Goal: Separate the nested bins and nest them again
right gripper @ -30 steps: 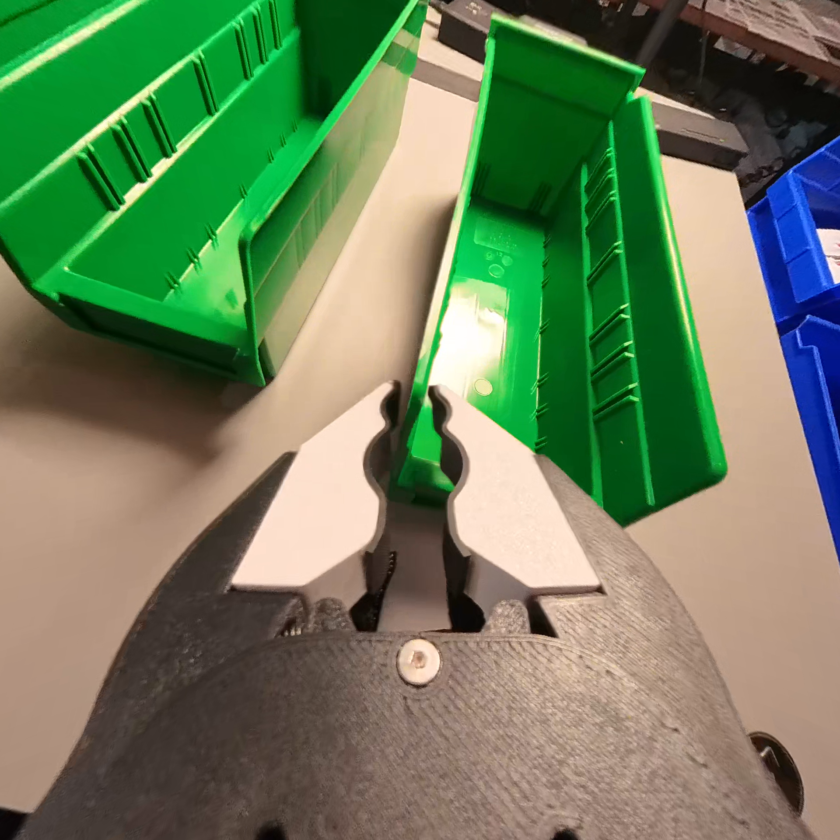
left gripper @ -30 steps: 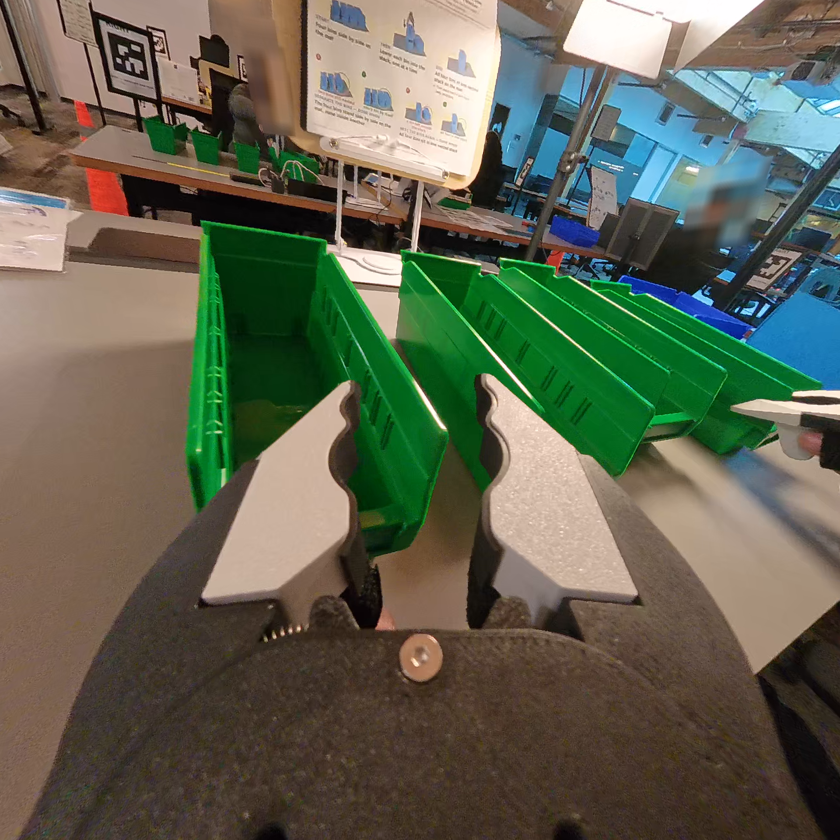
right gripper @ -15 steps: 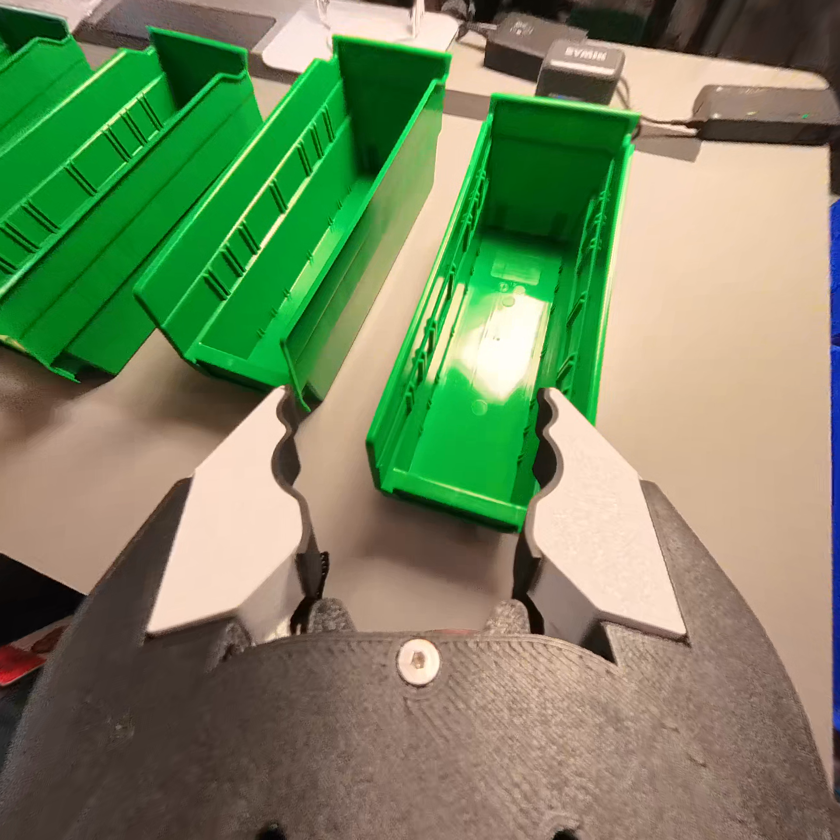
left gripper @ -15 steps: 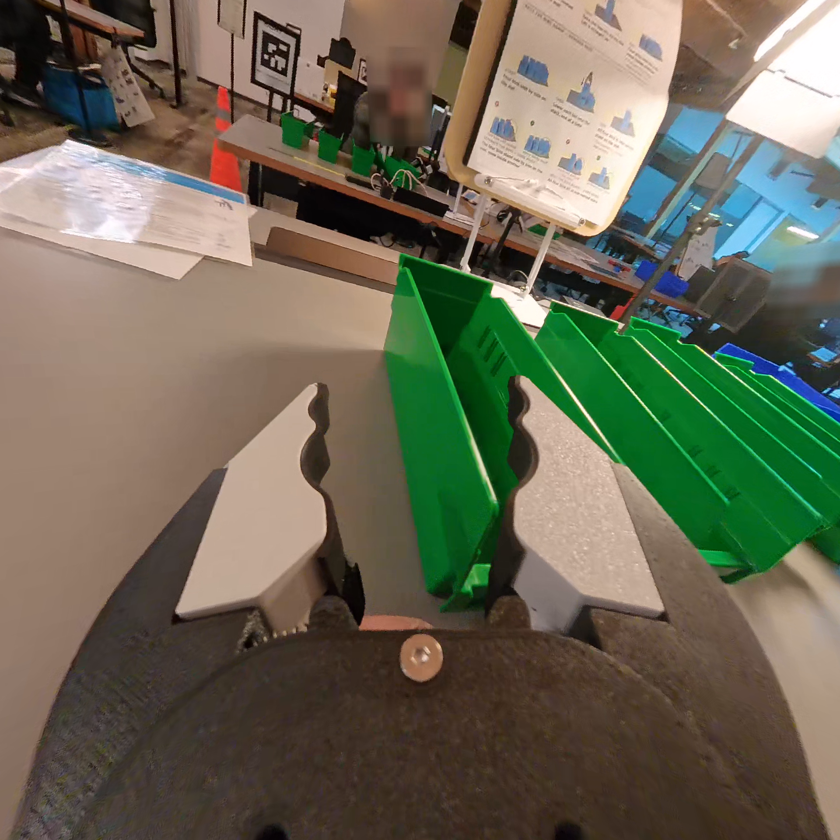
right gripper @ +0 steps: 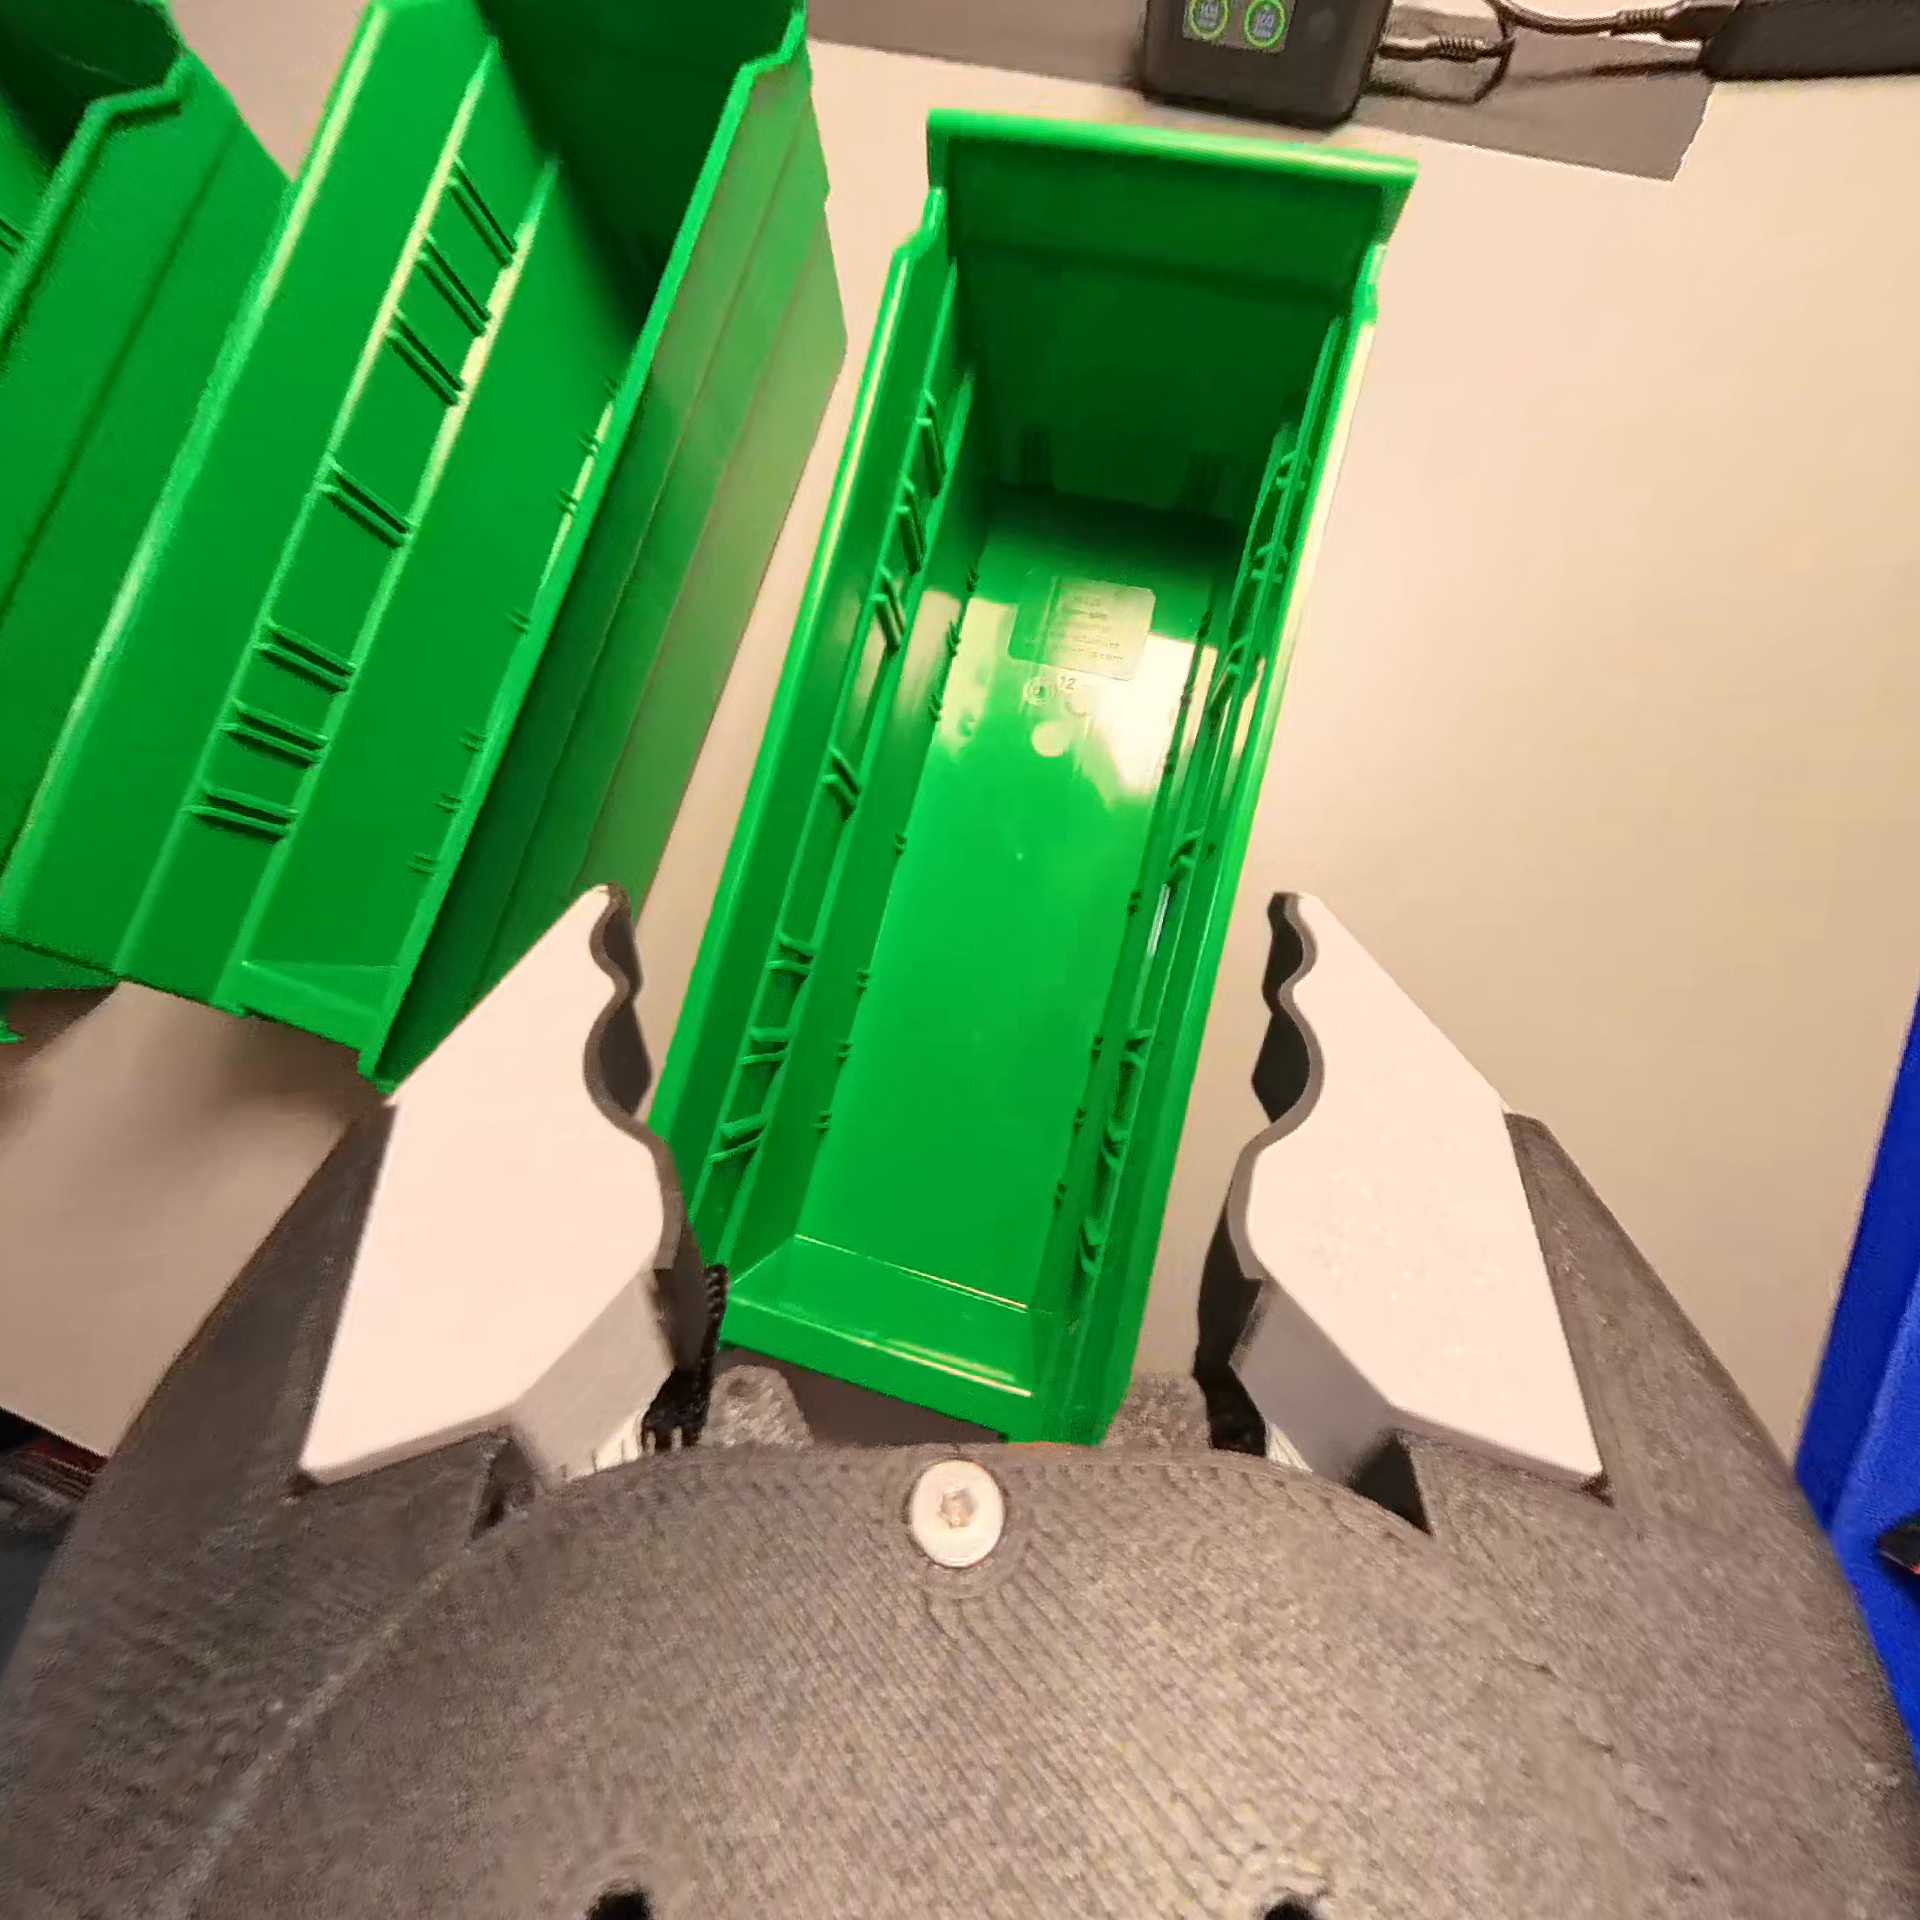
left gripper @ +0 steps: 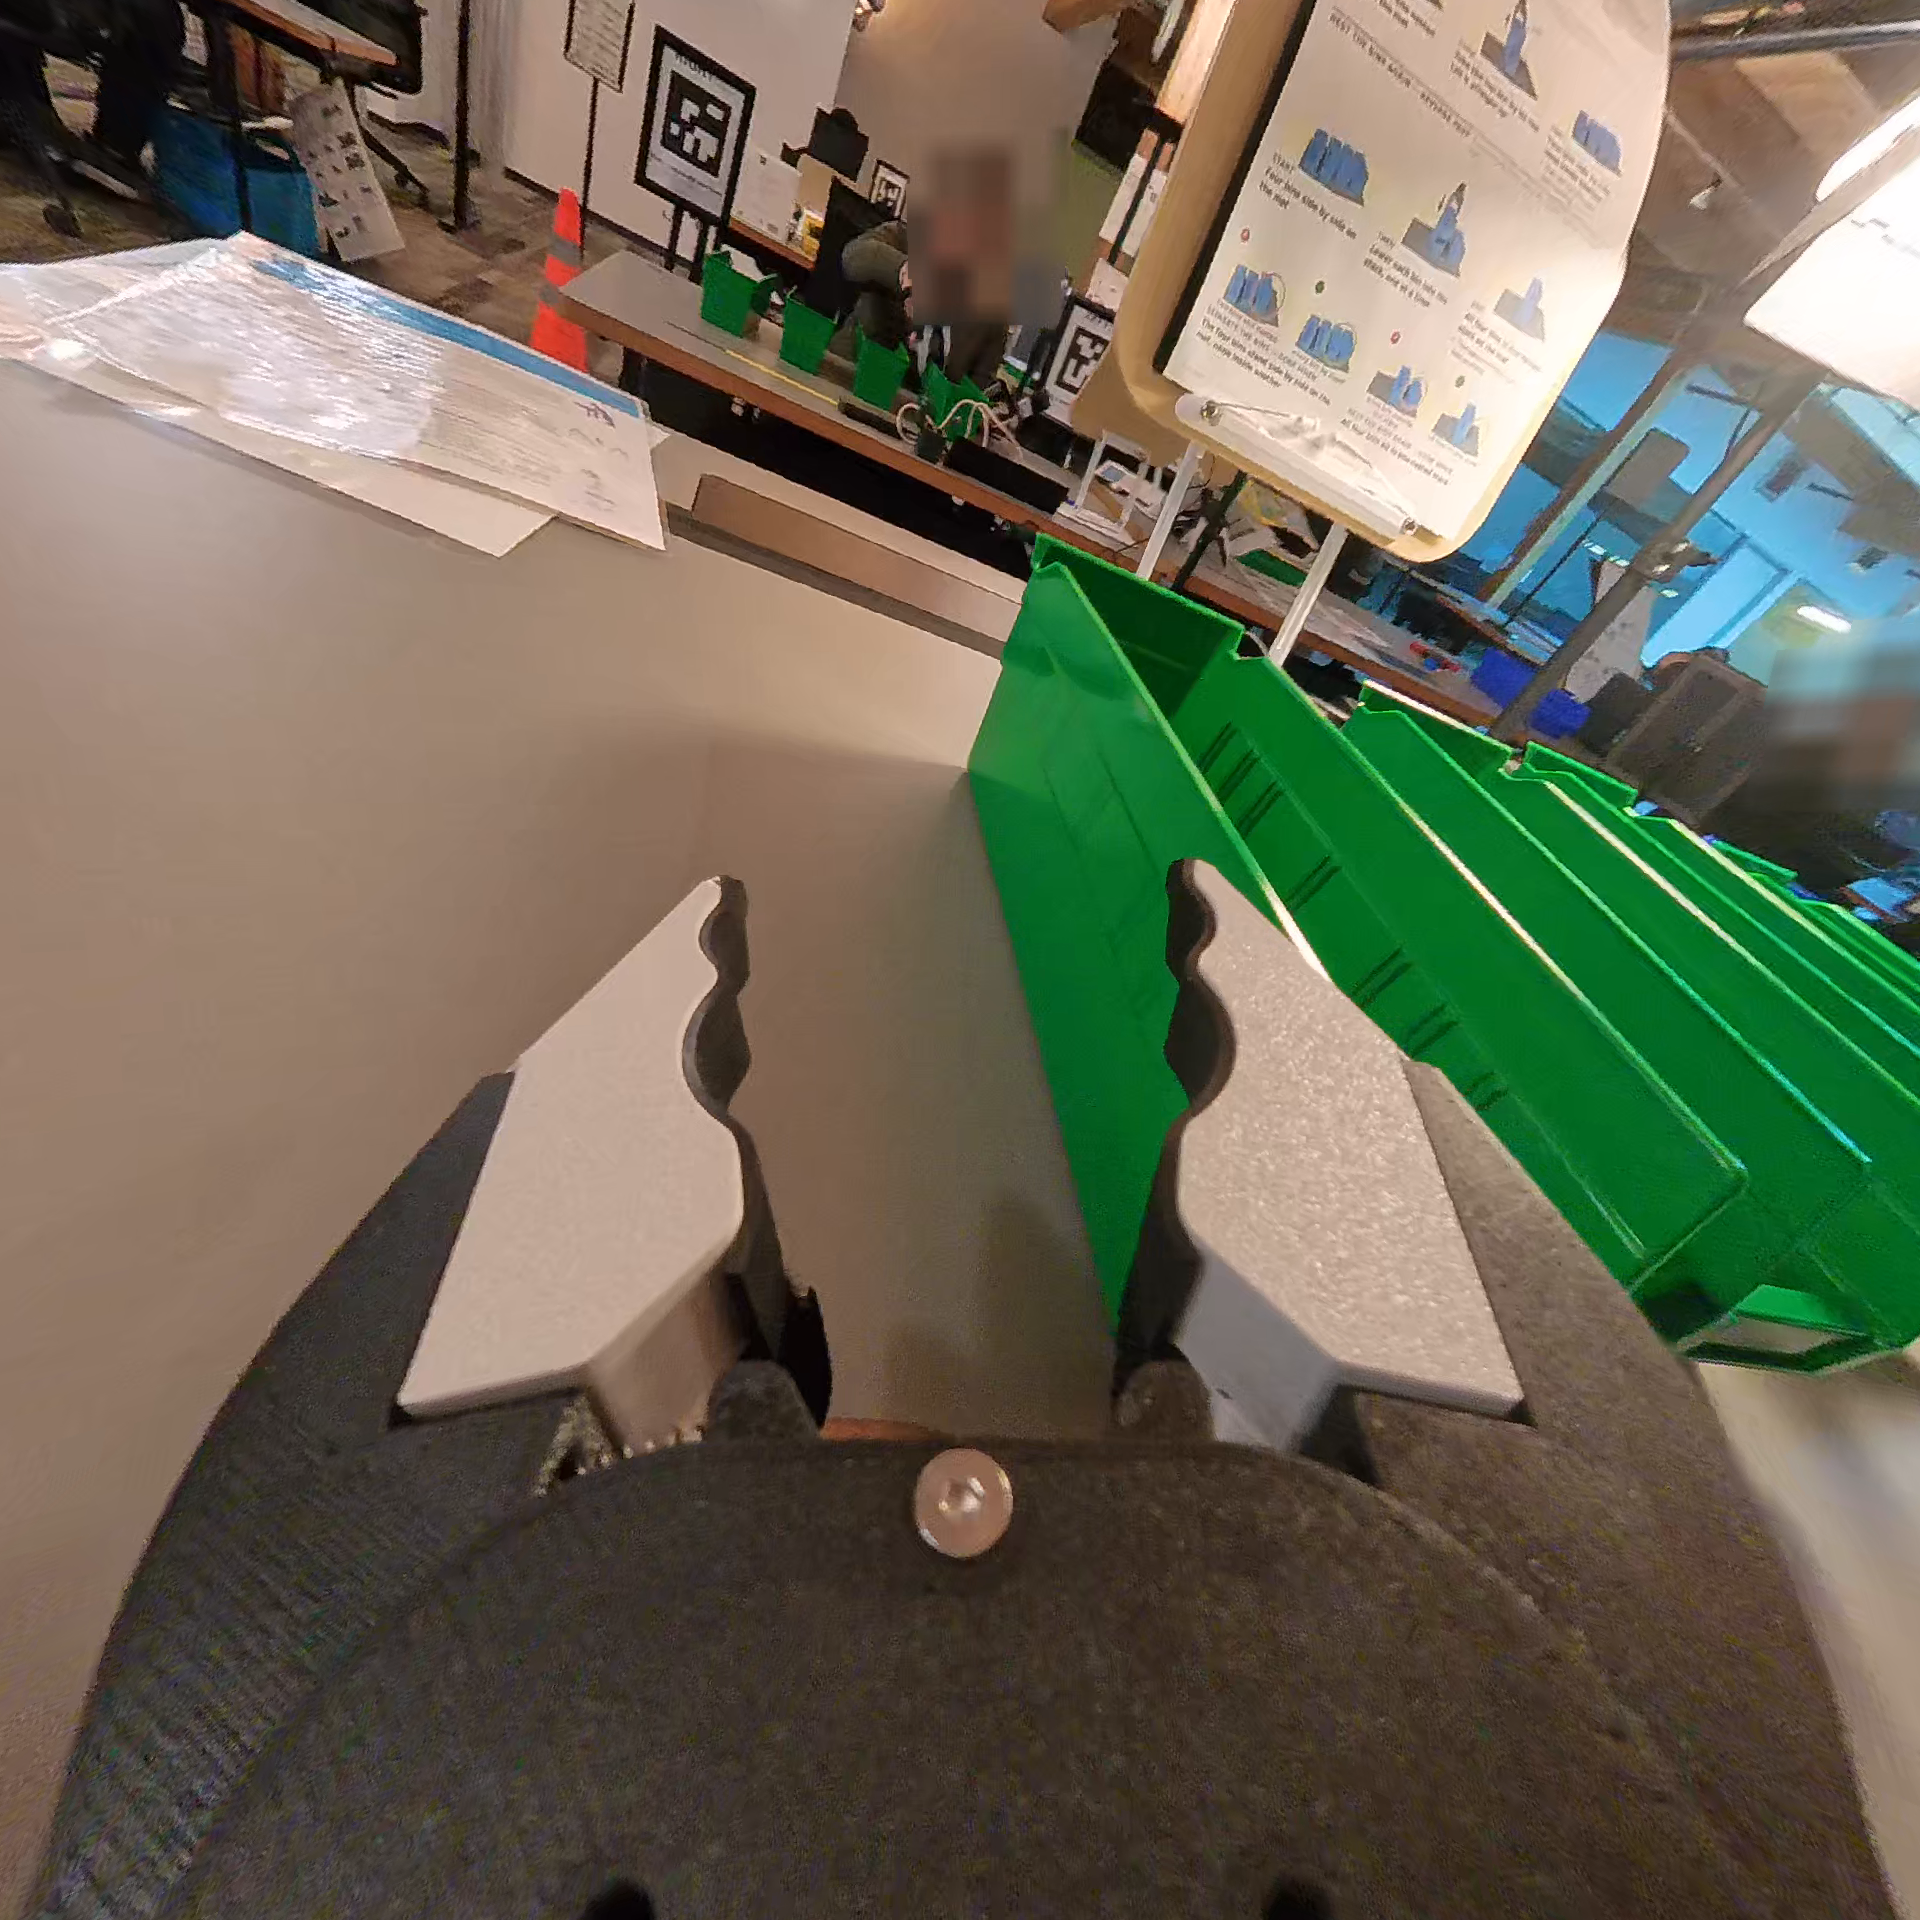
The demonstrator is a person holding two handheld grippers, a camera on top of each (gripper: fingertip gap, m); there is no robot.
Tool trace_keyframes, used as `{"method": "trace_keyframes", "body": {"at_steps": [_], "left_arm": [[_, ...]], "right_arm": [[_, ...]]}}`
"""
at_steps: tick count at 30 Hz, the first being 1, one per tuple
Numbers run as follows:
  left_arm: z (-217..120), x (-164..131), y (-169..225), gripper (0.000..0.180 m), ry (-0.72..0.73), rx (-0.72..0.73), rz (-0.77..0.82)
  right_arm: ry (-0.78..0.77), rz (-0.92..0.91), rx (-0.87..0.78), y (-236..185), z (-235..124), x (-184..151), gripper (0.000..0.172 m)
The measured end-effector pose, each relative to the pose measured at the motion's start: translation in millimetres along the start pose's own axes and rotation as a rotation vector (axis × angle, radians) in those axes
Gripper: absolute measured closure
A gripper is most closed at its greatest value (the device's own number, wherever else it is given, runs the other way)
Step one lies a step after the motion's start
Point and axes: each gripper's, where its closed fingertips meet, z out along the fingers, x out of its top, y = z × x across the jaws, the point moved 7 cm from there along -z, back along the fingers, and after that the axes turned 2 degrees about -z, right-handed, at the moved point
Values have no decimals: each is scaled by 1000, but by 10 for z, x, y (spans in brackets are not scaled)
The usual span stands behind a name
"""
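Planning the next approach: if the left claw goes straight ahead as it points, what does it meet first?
Probably bare table: the left claw is open and empty. The nearest green bin lies just right of that line; depth is unclear.

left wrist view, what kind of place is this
Likely a shared lab or workshop: long worktables with green bins, marker boards, an instruction sheet on a stand.

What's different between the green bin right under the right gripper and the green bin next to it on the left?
The near green bin is seen from straight above, its glossy floor bearing a label; the neighbouring green bin shows mostly its ribbed inner wall. The near one lies between the open right gripper fingers; the neighbour lies outside them. Both are long, empty, unnested.
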Motion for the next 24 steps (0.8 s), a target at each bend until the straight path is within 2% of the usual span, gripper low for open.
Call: {"method": "trace_keyframes", "body": {"at_steps": [3, 6, 12, 17, 24], "left_arm": [[12, -14, -18, 99, -32, 79, 75], [8, -12, -50, 100, -39, 108, 79], [20, -51, -33, 101, -96, 87, 114], [28, -67, -19, 103, -115, 51, 104], [40, -107, -17, 104, -163, 42, 99]], "right_arm": [[-45, -40, -16, -4, 35, 76, 49], [-63, -64, -26, -24, 63, 163, 47], [-129, -61, -63, 34, 242, 218, 38], [-243, -45, -89, 133, 421, 192, 28], [-327, -25, -83, 152, 559, 258, 26]]}}
